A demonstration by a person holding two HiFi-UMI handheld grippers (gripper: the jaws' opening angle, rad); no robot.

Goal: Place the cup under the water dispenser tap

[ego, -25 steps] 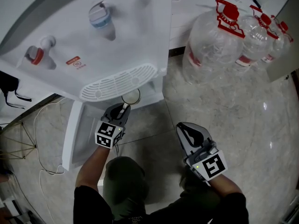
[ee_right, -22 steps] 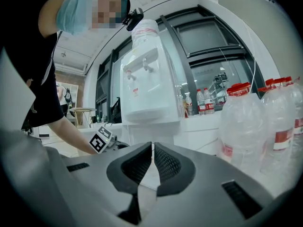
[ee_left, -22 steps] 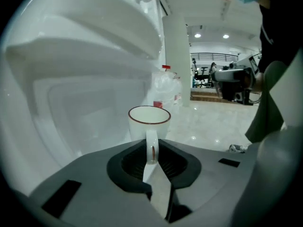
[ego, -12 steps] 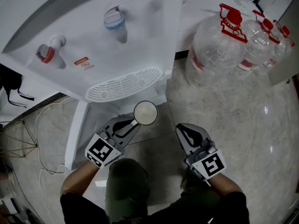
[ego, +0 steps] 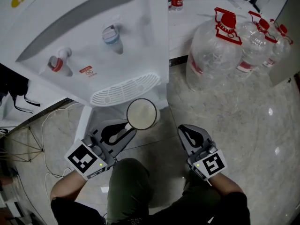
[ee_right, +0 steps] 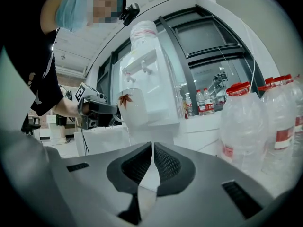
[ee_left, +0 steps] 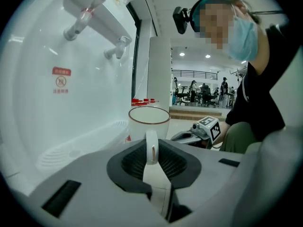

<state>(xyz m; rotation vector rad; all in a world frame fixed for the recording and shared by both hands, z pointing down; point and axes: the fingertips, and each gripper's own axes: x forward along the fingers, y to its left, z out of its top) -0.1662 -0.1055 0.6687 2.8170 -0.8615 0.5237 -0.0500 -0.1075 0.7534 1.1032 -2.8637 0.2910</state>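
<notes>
The cup [ego: 141, 114] is hovering at six o'clock of the drip grille [ego: 124, 90], the left gripper [ego: 127, 129] pinching its handle. Seating it under the blue tap [ego: 111, 33] is looking undone. At three o'clock, the right gripper [ego: 183, 131] is idling, pressed together, empty.

The head view looks steeply down from above onto the water dispenser [ego: 93, 36]. The left gripper view sits close before it; the right gripper view looks toward it from farther right. All share the cup [ego: 142, 114].
</notes>
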